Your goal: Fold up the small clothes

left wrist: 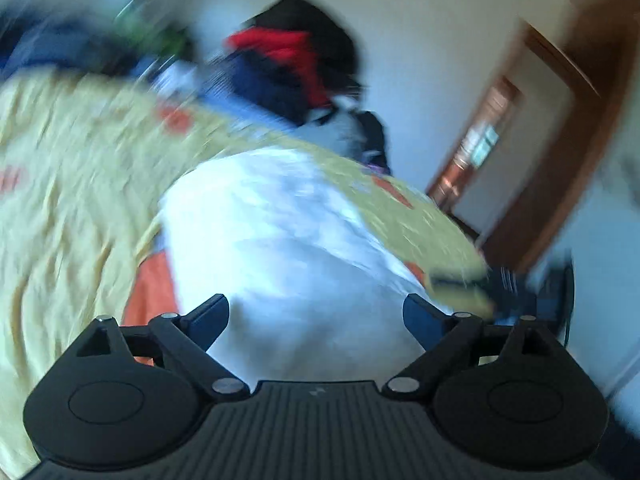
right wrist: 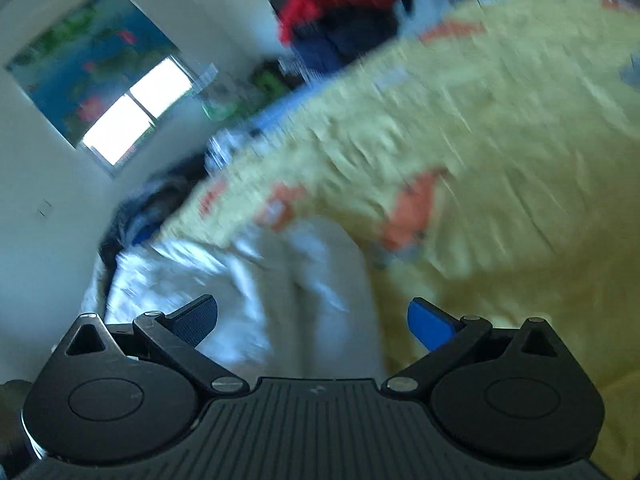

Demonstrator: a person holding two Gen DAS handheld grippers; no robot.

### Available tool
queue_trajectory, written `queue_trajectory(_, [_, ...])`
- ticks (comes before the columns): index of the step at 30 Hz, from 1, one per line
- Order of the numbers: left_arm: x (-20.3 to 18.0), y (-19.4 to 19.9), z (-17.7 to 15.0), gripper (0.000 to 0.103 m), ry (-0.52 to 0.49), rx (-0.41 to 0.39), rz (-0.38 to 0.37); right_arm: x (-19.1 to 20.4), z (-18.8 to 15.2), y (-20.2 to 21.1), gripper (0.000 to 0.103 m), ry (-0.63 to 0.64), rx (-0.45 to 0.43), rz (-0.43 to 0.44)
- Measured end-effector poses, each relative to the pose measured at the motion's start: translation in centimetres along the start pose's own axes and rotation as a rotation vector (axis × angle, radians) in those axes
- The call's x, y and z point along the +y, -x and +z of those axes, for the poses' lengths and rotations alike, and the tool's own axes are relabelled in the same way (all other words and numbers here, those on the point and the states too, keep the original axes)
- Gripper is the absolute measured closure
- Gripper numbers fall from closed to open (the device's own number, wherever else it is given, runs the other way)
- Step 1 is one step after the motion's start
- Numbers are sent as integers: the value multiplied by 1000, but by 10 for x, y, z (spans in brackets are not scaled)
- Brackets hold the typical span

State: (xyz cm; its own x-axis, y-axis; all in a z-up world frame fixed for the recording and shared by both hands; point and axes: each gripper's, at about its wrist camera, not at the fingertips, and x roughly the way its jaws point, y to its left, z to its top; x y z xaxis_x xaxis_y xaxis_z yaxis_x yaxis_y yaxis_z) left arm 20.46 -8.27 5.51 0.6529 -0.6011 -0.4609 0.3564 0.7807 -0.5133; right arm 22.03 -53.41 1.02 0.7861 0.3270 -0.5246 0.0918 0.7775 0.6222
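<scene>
Both views are blurred by motion. A white garment (left wrist: 288, 248) lies on a yellow bed cover (left wrist: 68, 184) with orange patches. My left gripper (left wrist: 316, 320) is open just above the garment's near end, holding nothing. In the right wrist view the white garment (right wrist: 304, 272) lies at the cover's (right wrist: 500, 140) left edge. My right gripper (right wrist: 312, 320) is open over it, holding nothing.
A pile of red, navy and black clothes (left wrist: 296, 64) sits at the far end of the bed, also in the right wrist view (right wrist: 332, 16). A wooden door frame (left wrist: 560, 152) stands at the right. A window (right wrist: 136, 112) is at the left.
</scene>
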Motion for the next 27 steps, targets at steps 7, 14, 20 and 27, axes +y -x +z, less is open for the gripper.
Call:
queue_trajectory(7, [40,-52,10,8,211,168,4,16,0,-26,2,126,180,91])
queue_trajectory(14, [27,-74,3,6,168,178,52,49,-11,-45,7,253,273,137])
queue_trajectory(20, [22,-78,3,6,125,168,57,62,-21,-44,7,327,264,142])
queue_trajectory(27, [21,-77,4,8,105,176,57,68,-28,-46,7,298,229,123])
